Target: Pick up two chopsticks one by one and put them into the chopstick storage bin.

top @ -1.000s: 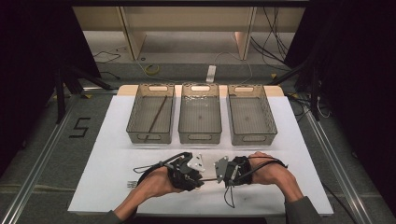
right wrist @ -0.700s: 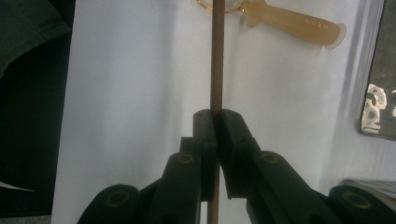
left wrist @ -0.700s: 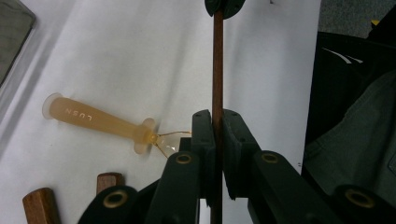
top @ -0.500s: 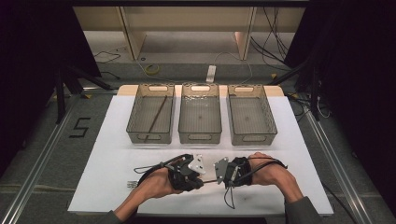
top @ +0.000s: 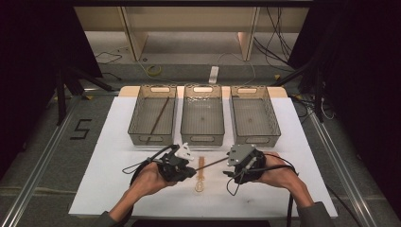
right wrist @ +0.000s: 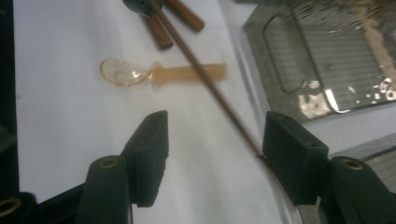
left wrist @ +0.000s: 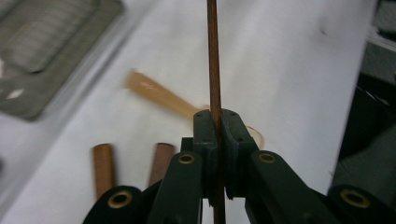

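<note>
A thin brown chopstick [top: 210, 164] spans the gap between my two grippers, just above the white tabletop [top: 302, 142]. My left gripper [top: 190, 171] is shut on one end of it; in the left gripper view the stick [left wrist: 214, 65] runs straight out from the closed jaws [left wrist: 217, 120]. My right gripper [top: 228, 163] has just been opening. Its jaws [right wrist: 215, 128] stand apart, and the chopstick's [right wrist: 210, 84] far end rests by the right-hand pad [right wrist: 289, 158], unpinched. An amber plastic spoon [top: 200, 176] lies on the table under the stick.
Three clear trays stand in a row at the back: left [top: 140, 137], middle [top: 203, 138], right [top: 255, 139]. The left one holds another chopstick [top: 158, 119]. Two short brown rods [right wrist: 161, 32] lie by the left gripper. Cables trail from both grippers.
The right jaws have opened and let go of the chopstick. Both hands have drifted apart and slightly away from the person, uncovering the spoon between them.
</note>
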